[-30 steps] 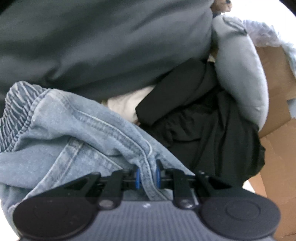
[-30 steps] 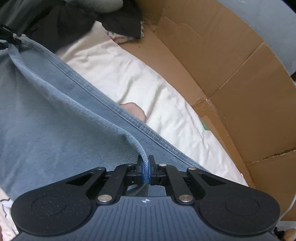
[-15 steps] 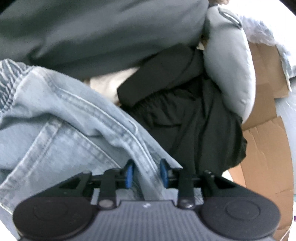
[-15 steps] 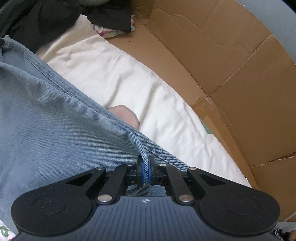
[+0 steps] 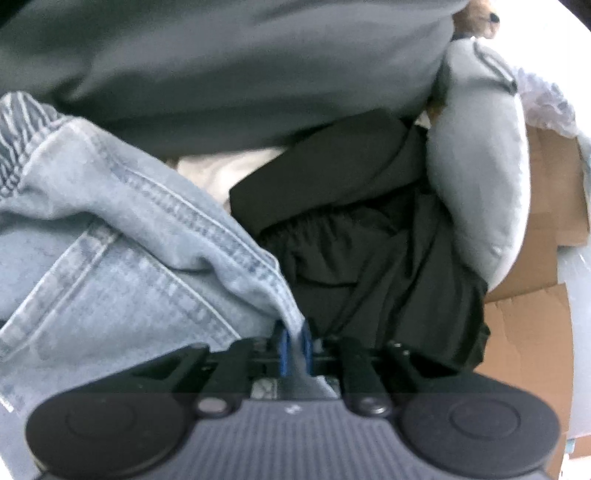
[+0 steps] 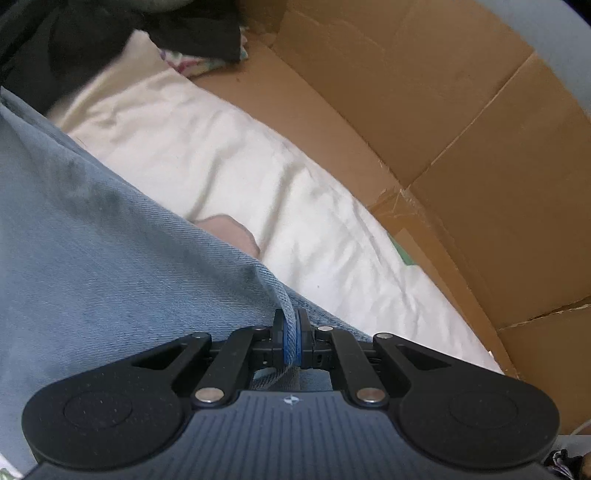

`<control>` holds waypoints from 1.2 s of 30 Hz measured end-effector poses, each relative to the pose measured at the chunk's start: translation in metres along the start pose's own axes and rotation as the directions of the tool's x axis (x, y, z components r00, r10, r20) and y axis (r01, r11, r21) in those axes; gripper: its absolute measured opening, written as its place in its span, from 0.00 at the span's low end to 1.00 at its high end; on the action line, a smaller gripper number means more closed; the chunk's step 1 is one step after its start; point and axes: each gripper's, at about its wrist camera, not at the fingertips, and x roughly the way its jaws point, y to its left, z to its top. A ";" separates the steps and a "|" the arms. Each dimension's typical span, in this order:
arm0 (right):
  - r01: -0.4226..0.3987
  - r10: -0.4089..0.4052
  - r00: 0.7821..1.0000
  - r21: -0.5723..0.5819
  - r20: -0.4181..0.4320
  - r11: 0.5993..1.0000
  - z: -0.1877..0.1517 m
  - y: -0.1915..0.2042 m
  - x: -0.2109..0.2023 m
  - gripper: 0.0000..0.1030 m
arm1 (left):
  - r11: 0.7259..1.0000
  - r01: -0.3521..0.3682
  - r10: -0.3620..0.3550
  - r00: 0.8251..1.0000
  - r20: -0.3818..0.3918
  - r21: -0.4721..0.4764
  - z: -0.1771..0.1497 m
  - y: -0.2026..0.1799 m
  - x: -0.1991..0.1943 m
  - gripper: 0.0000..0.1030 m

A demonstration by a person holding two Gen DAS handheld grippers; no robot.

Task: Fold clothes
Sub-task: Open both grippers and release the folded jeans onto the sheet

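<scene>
Left claw (image 5: pixel 293 345): jaws have just been closing again after a brief loosening half a second ago. Blue pads now pinch a stitched edge of the jeans (image 5: pixel 122 258), denim squeezed between them. Reads as a regrip: same seam, bite taken slightly further along. The waistband end bunches up at far left of that view.

Right claw (image 6: pixel 291 341): pressed together on a thin denim edge, no change in grip over the last second. The white sheet (image 6: pixel 229 155) fills more of its view than a second ago, so this end has come down toward it.

Outward from the left claw: black garment (image 5: pixel 369 266) just beyond the jeans, grey cushion (image 5: pixel 480 177) at its right, big dark grey fabric (image 5: pixel 221 66) across the top, cardboard (image 5: pixel 524 339) at the right edge. Outward from the right claw: denim panel spreads left, sheet beyond it, cardboard wall (image 6: pixel 461 129) behind, more dark clothes (image 6: pixel 147 33) at the top. Something skin-coloured shows at the denim edge on the sheet; can't tell what.

Meaning for the task: both ends of the jeans are now secured, cloth slack between them, partly lying on the sheet. My read: early stage, set up for spreading or the first fold. Risk: left bite is shallow on a thick seam, may slip under tension.
</scene>
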 end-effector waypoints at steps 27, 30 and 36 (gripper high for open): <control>0.038 -0.041 0.998 0.041 0.057 0.998 -0.024 0.005 -0.121 0.55 | 0.872 0.117 -0.101 0.993 -0.058 0.475 -0.090 -0.001 -0.040 0.31; 0.022 -0.024 0.997 0.033 0.076 0.999 -0.039 0.010 -0.146 0.55 | 0.845 0.121 -0.101 0.993 -0.068 0.520 -0.092 -0.002 -0.046 0.31; -0.075 0.073 0.992 0.021 0.102 0.997 -0.090 0.018 -0.170 0.56 | 0.815 0.161 -0.140 0.987 -0.081 0.556 -0.121 -0.001 -0.069 0.31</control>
